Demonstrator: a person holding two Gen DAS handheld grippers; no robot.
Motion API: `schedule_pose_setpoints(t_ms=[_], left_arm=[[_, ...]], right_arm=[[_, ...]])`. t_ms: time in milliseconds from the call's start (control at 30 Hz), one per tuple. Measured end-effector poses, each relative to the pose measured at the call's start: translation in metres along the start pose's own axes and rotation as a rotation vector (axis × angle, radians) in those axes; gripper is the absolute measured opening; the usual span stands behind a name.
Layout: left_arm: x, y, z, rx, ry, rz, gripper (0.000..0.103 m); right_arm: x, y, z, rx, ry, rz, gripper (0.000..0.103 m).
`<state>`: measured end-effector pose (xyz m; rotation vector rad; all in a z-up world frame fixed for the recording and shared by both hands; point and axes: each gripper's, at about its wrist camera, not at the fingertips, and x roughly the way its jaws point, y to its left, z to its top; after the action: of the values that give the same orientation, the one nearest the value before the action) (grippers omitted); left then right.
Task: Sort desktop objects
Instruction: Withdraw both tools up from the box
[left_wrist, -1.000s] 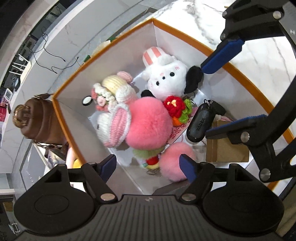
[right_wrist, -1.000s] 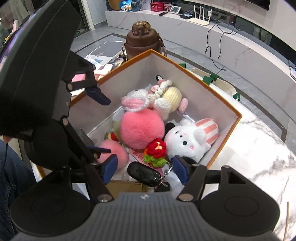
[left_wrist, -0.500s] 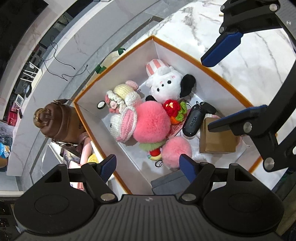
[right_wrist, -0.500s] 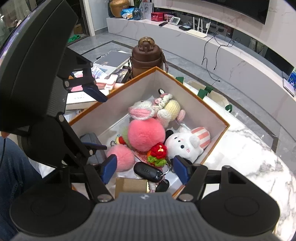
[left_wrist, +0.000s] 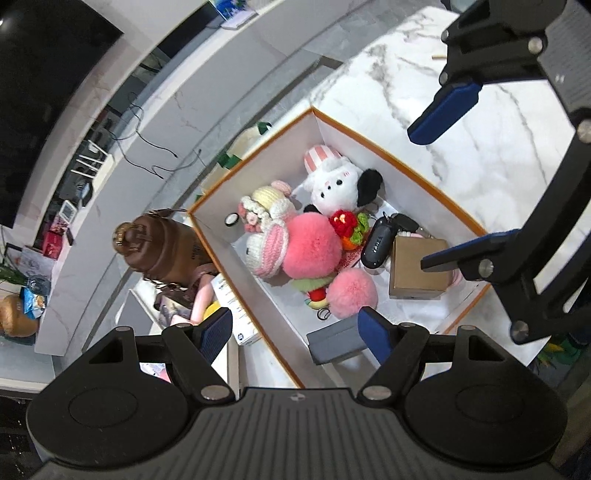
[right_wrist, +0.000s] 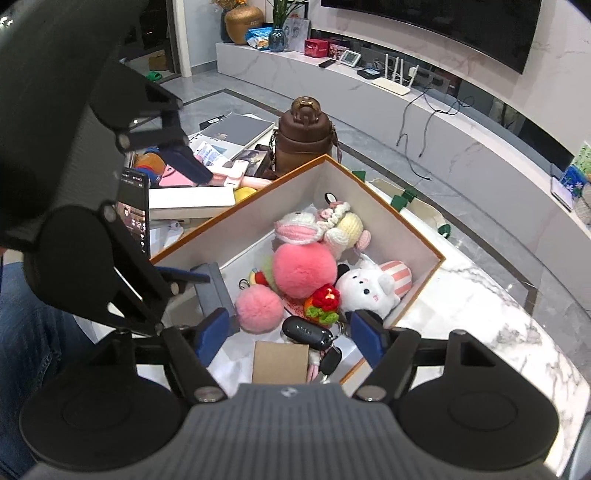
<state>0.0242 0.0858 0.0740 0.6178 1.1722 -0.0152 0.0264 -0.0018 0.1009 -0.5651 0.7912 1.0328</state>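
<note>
An open orange-rimmed white box (left_wrist: 436, 190) (right_wrist: 417, 236) sits on the marble table. It holds a big pink pompom (left_wrist: 312, 245) (right_wrist: 304, 269), a small pink pompom (left_wrist: 352, 293) (right_wrist: 258, 308), a white plush rabbit (left_wrist: 334, 181) (right_wrist: 367, 290), a crocheted doll (left_wrist: 264, 201) (right_wrist: 343, 225), a black key fob (left_wrist: 376, 243) (right_wrist: 306, 332), a brown cardboard box (left_wrist: 419, 267) (right_wrist: 280, 362) and a grey case (left_wrist: 334, 341) (right_wrist: 214, 291). My left gripper (left_wrist: 295, 332) and right gripper (right_wrist: 290, 338) are both open and empty, above the box.
A brown bottle (left_wrist: 162, 245) (right_wrist: 304, 138) stands beside the box. Books, a phone (right_wrist: 135, 210) and pink items are piled left of the box. Marble tabletop (left_wrist: 491, 122) lies to the right. A leg in jeans (right_wrist: 33, 354) is at lower left.
Both grippers have risen away from the box; the box and its contents look smaller and more of the room shows. The contents have not moved.
</note>
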Motion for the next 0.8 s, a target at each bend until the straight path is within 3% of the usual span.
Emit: schedule_pose_setpoints(t_ms=[67,367,533,700,800], left_arm=[[-0.011,-0.001,-0.003,-0.008,-0.016,0.019,0.088],[-0.047,-0.014,-0.018,-0.061,-0.092,0.130,0.088],[-0.046,-0.012,-0.028,-0.215,-0.149,0.123,0.088],[-0.035,-0.018,-0.045,-0.333,-0.235,0.156,0.088],[-0.021,-0.027,-0.054,-0.378,-0.238,0.145,0.087]], right_arm=[[-0.006,0.004,0.000,0.005,-0.003,-0.020,0.081],[-0.039,0.028,-0.003,0.071,-0.079,-0.213,0.089],[-0.046,0.030,-0.011,0.119,-0.133,-0.320,0.097],[-0.038,0.024,-0.031,0.235,-0.205,-0.308,0.099],[-0.023,0.028,-0.045,0.269,-0.231,-0.286,0.100]])
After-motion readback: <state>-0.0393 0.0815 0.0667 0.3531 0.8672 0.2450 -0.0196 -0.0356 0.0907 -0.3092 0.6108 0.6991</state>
